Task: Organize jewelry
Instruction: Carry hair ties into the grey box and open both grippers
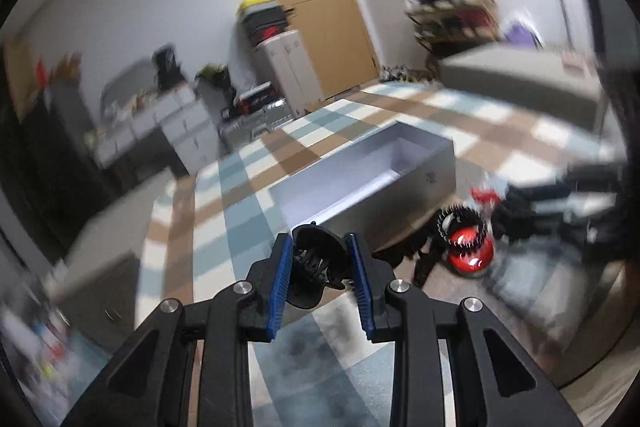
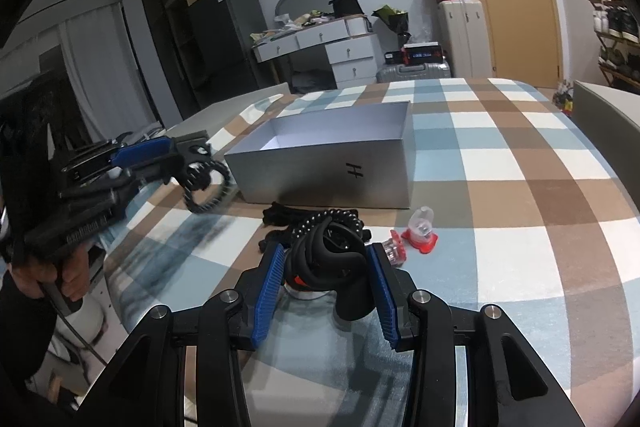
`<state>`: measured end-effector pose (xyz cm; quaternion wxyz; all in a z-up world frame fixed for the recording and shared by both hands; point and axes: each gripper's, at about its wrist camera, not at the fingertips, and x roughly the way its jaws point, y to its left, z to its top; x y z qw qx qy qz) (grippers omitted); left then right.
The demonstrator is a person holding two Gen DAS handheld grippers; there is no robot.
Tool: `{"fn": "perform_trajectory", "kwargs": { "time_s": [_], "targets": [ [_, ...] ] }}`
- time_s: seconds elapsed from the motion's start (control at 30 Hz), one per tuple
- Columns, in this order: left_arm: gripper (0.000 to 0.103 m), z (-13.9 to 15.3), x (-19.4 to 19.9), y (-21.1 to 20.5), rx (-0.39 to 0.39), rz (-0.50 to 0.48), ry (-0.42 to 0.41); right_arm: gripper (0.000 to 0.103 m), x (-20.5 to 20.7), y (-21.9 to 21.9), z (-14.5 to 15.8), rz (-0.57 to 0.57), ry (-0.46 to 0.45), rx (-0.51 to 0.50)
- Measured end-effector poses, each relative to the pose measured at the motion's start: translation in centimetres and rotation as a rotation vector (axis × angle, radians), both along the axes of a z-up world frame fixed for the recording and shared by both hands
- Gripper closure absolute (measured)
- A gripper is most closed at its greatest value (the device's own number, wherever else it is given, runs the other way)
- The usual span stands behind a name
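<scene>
Right wrist view: right claw (image 2: 326,279) clamped on one black looped piece (image 2: 340,267) above the checked bed (image 2: 520,187); only here the left claw (image 2: 192,163) shows a dangling black beaded bracelet (image 2: 208,191). Left wrist view: that claw grips a black clip-like part (image 1: 316,259). One open silver box (image 2: 332,163) lies beyond.

Ahead of my right gripper (image 2: 326,269), a heap of black beads and cords (image 2: 320,221) and a red-and-clear clip (image 2: 418,233) block the silver box (image 2: 332,163). Its open top is unobstructed. To the right, bare checked cloth (image 2: 520,187) leaves passage.
</scene>
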<state>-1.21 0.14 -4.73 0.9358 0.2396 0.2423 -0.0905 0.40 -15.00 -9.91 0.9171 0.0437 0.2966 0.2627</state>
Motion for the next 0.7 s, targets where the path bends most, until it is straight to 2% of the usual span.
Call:
{"fn": "perform_trajectory", "kwargs": {
  "time_s": [0.1, 0.17, 0.23, 0.33, 0.4, 0.5, 0.7],
  "targets": [
    [0.079, -1.2, -0.9, -1.8, 0.121, -0.071, -0.024, 0.061, 0.1, -0.1, -0.1, -0.001, 0.003, 0.009],
    [0.079, -1.6, -0.8, -2.0, 0.145, -0.094, -0.009, 0.061, 0.1, -0.2, -0.1, -0.001, 0.004, 0.017],
    [0.079, -1.3, -0.3, -1.4, 0.101, -0.089, 0.022, 0.061, 0.1, -0.3, -0.1, -0.003, -0.001, 0.028],
    [0.079, 0.5, 0.5, 0.3, -0.031, -0.065, 0.058, 0.061, 0.2, -0.4, 0.1, 0.003, -0.001, 0.046],
    [0.079, 2.4, 1.0, 1.7, -0.147, -0.064, 0.078, 0.061, 0.3, -0.4, 0.6, 0.016, -0.01, 0.057],
    [0.079, 4.2, 2.3, 2.5, -0.269, -0.073, 0.109, 0.061, 0.8, -0.4, 1.7, 0.035, -0.031, 0.085],
    [0.079, 5.2, 5.0, 2.5, -0.432, -0.093, 0.15, 0.061, 3.5, -0.2, 4.7, 0.075, -0.064, 0.151]
  ]
}}
